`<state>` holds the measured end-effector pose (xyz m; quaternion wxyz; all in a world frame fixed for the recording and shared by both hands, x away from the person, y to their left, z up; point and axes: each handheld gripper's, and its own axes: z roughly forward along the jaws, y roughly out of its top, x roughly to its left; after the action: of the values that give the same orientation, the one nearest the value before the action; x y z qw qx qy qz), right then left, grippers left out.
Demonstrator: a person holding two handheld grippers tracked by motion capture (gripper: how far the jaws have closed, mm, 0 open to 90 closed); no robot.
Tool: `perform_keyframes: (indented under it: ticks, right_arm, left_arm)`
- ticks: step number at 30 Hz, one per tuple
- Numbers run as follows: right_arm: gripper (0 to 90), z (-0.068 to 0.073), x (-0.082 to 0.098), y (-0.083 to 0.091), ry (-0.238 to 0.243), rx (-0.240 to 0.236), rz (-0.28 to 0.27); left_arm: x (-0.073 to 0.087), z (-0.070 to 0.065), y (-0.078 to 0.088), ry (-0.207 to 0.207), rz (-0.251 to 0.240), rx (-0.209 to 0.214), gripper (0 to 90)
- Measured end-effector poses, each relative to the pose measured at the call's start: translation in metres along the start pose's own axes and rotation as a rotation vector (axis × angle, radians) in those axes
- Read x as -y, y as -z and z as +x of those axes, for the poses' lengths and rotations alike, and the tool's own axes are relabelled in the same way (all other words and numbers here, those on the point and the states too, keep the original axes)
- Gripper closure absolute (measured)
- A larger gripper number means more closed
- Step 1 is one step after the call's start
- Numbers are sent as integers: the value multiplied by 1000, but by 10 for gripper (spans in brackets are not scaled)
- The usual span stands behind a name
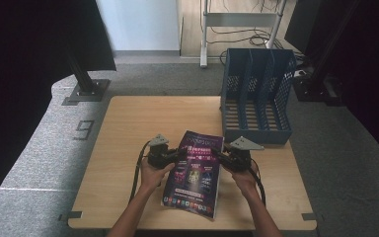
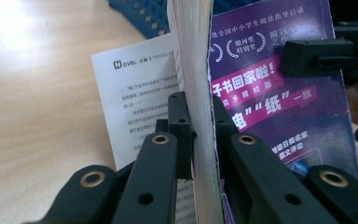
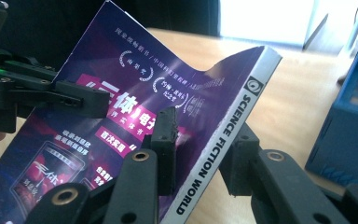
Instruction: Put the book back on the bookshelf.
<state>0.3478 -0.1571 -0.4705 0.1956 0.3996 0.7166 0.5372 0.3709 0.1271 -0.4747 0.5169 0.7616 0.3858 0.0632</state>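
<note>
On the table's near half: a purple magazine held up between two hand-held grippers, tilted, its far end higher than its near end.
Table: pale wood, with grey carpet around it.
Left gripper: at the magazine's left edge — in the left gripper view its black jaws are closed on the page block, one jaw on each side, pads pressing the paper.
Loose page: white, printed with small text, hanging out on the left of the page block in the left gripper view.
Magazine cover: purple with pink and white lettering, facing up toward the high camera.
Right gripper: at the magazine's right edge — its jaws clamp the spine side, one above the cover and one beneath.
Spine: white, lettered "SCIENCE FICTION WORLD".
File rack: blue, slotted, standing on the table's far right, apart from the magazine.
</note>
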Motion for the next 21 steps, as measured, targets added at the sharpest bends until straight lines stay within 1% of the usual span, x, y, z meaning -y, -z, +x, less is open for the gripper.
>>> perform_keyframes:
  ticks: [3,5,11,17,21]
  right_arm:
    - [705,4,-4,7,16,-1,-37]
    - [708,6,-6,10,26,-2,-48]
    - [709,8,-8,12,40,-1,-59]
    - [712,9,-9,15,50,5,-82]
    - [715,10,-11,17,59,4,-97]
  left_arm:
    - [-3,-4,4,-9,-22,-1,848]
    - [-3,-5,6,-12,-29,-3,849]
    - [-5,-5,8,-22,-34,2,850]
    - [-9,-9,12,-36,-50,3,851]
    - [-9,-10,13,-37,-61,4,851]
